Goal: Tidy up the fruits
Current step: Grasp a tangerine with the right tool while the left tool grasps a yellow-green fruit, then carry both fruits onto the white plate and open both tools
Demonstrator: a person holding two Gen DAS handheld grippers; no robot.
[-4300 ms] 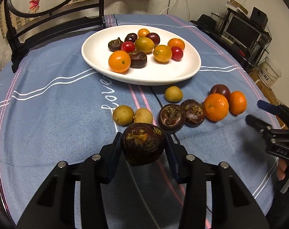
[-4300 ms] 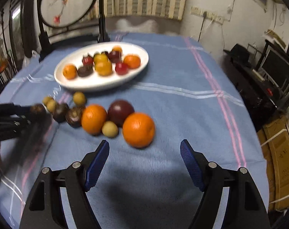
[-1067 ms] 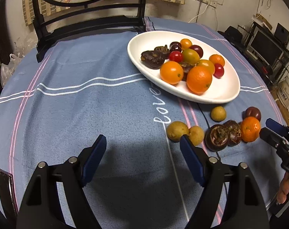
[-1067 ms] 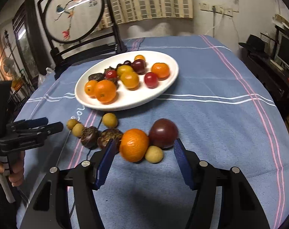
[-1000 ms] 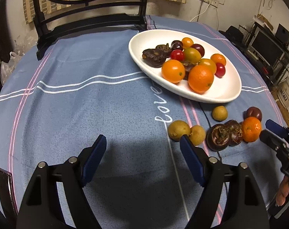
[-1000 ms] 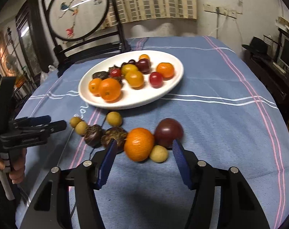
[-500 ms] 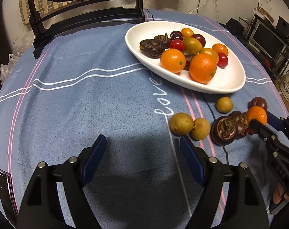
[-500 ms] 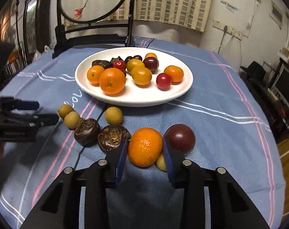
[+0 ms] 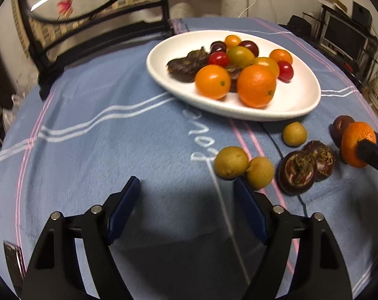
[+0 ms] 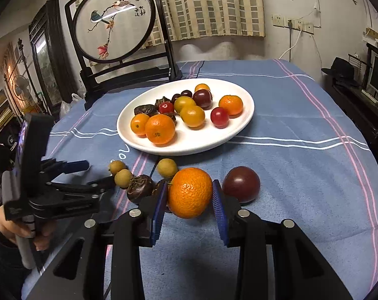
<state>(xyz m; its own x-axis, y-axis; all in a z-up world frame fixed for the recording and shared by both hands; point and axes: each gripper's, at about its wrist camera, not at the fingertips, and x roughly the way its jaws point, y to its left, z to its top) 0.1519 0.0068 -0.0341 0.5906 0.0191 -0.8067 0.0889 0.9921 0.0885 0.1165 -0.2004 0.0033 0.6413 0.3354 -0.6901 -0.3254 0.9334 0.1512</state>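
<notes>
While the right tool (image 10: 190, 201) grips an orange (image 10: 189, 192) near the plate (image 10: 241, 125), the left tool (image 9: 186, 207) hangs open and empty.

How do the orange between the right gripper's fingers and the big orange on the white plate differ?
The gripped orange is clamped in the right gripper, off the plate; the plate orange lies free on the white plate, touching a smaller orange fruit. Both are round, orange and dimpled.

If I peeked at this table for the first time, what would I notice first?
Probably the bright orange squeezed between the right gripper pads at the front. Behind it sits a big white plate piled with colourful fruit, mid-table on the blue cloth.
</notes>
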